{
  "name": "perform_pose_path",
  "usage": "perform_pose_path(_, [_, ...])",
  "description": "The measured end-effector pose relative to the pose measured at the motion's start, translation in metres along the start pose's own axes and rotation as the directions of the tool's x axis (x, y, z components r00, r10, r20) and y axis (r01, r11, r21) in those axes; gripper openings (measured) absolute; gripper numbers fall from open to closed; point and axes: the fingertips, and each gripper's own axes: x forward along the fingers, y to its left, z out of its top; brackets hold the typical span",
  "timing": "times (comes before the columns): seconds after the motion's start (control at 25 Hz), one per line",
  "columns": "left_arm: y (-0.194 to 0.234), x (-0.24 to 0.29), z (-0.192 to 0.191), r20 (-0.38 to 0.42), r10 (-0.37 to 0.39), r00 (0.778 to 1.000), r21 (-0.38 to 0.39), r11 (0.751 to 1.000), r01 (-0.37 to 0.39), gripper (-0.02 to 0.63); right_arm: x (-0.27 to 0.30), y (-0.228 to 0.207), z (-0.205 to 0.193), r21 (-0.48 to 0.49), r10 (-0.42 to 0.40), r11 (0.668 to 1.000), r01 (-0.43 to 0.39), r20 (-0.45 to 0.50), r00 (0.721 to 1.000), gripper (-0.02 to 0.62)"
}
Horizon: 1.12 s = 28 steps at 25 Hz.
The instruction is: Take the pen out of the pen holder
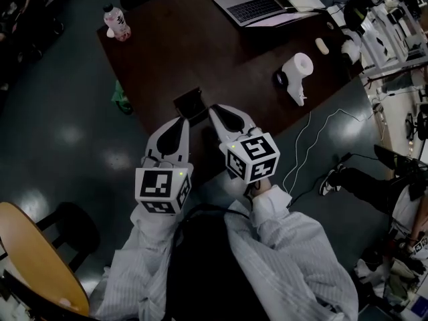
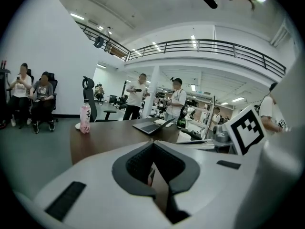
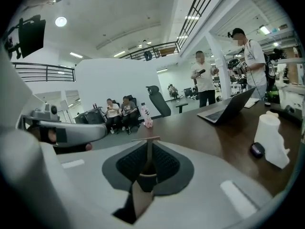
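The left tool [image 1: 181, 122] has its jaws tip to tip on nothing and the right tool [image 1: 216, 110] is opening by a slit whose contents are hard to make out, both close to the dark pen holder [image 1: 189, 104] at the near edge of the bench [image 1: 221, 52], any pen inside too dim to tell, with bare top beyond towards the laptop [image 1: 251, 7].

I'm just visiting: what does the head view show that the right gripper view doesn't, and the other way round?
Only the head view: the floor, a wooden chair at lower left, the person's striped sleeves and a shoe at the right.

Only the right gripper view: the hall beyond, with seated people, a balcony railing, a ceiling light and an office chair.

Both: the dark table, the pink bottle, the open laptop and the white jug.
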Motion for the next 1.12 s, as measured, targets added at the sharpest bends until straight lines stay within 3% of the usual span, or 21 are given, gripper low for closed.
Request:
perform_pose_path(0.28, [0.011, 0.005, -0.010, -0.027, 0.002, 1.000, -0.013, 1.000, -0.002, 0.003, 0.051, -0.014, -0.026, 0.002, 0.015, 1.000, -0.015, -0.107, 0.994, 0.096])
perform_pose_path(0.48, [0.026, 0.005, -0.015, -0.036, 0.025, 0.999, -0.031, 0.999, -0.026, 0.003, 0.075, -0.021, -0.041, 0.003, 0.018, 1.000, -0.018, -0.159, 0.987, 0.120])
perform_pose_path(0.92, [0.038, 0.004, -0.019, -0.041, 0.044, 0.998, -0.053, 0.998, -0.047, 0.003, 0.094, -0.024, -0.049, -0.044, -0.001, 0.999, -0.007, -0.186, 0.982, 0.116])
perform_pose_path(1.12, [0.039, 0.004, -0.018, -0.037, 0.043, 0.998, -0.052, 0.998, -0.045, 0.003, 0.089, -0.028, -0.045, -0.054, -0.034, 0.998, 0.026, -0.150, 0.988, 0.065])
